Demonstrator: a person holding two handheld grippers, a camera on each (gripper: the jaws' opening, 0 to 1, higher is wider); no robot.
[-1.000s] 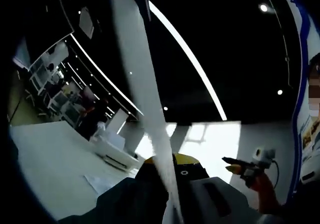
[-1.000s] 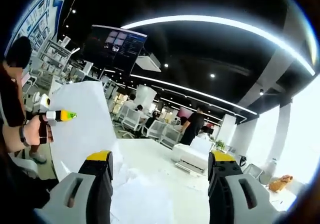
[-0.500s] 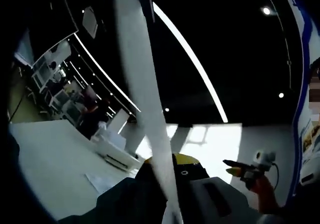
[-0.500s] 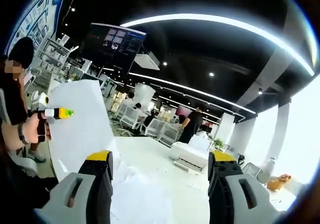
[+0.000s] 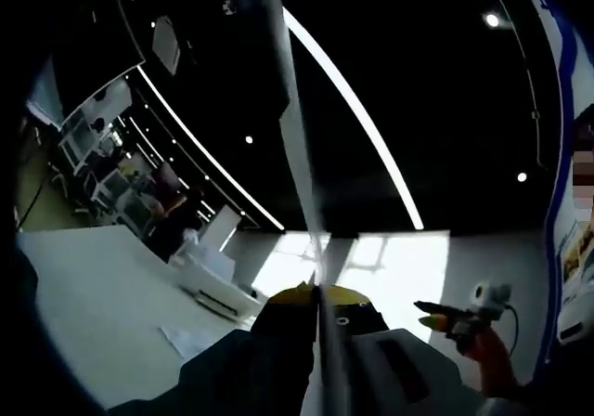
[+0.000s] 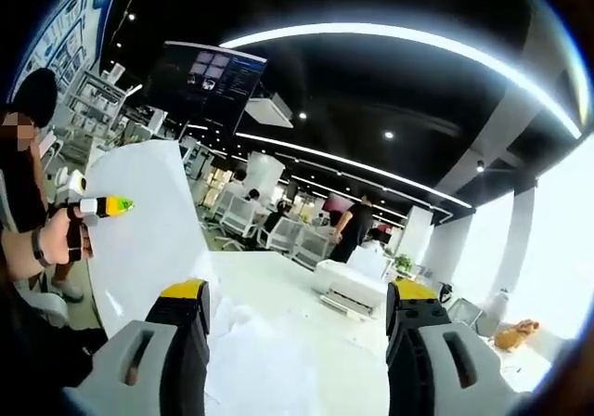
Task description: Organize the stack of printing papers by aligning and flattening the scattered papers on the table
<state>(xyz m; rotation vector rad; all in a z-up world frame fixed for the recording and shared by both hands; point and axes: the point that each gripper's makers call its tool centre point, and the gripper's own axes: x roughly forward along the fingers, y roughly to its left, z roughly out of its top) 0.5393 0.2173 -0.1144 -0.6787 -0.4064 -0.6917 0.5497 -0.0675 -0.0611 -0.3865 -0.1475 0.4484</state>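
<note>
A white sheet of paper point(image 5: 299, 156) rises edge-on from between the jaws of my left gripper point(image 5: 320, 297), which is shut on it. In the right gripper view the same sheet point(image 6: 153, 240) stands upright at the left, broad side showing, with the left gripper point(image 6: 104, 206) pinching its left edge in a person's hand. More white papers point(image 6: 264, 365) lie loose and crumpled on the white table point(image 6: 306, 281) below my right gripper point(image 6: 297, 295), whose jaws stand wide open with nothing between them. That right gripper point(image 5: 447, 318) also hangs in the air at the lower right of the left gripper view.
A white printer point(image 6: 355, 291) sits further along the table, also seen as the printer point(image 5: 218, 291), with a loose sheet point(image 5: 186, 337) before it. Office chairs and standing people point(image 6: 348, 230) fill the room behind. A dark screen point(image 6: 209, 74) hangs overhead.
The held sheet has turned in the left gripper view from a broad slanted band to a thin edge-on line. In the right gripper view it has shifted slightly left and up.
</note>
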